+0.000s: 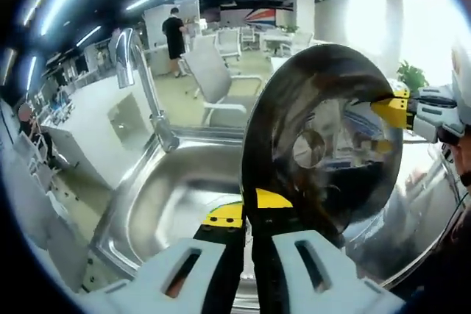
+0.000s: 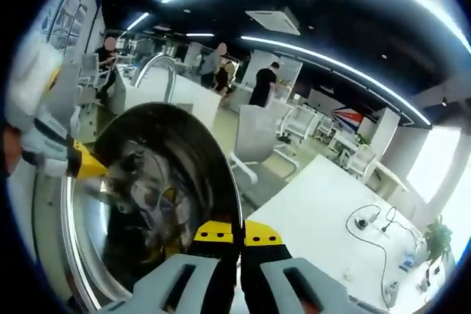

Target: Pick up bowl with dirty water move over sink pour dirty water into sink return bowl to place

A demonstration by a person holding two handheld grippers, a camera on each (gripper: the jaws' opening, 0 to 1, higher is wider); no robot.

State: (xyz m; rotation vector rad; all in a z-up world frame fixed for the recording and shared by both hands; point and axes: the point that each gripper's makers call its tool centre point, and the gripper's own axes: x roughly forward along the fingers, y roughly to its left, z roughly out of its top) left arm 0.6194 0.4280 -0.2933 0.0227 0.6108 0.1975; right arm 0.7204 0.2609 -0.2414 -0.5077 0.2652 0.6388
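A shiny steel bowl [image 1: 324,137] is held on edge, tipped steeply above the steel sink [image 1: 176,196]. My left gripper [image 1: 248,211] is shut on its lower rim in the left gripper view. My right gripper [image 1: 394,108] comes in from the right and pinches the opposite rim. In the right gripper view the bowl [image 2: 158,182] shows a dark, reflective face, with my right gripper [image 2: 237,234] shut on its near rim and my left gripper [image 2: 85,163] clamped on the far left rim. I cannot make out any water in the bowl.
A curved chrome faucet [image 1: 143,79] rises behind the sink at the left. White office chairs [image 1: 213,79] and a person [image 1: 175,34] stand farther back. A white table [image 2: 316,211] with a cable on it lies to the right of the bowl.
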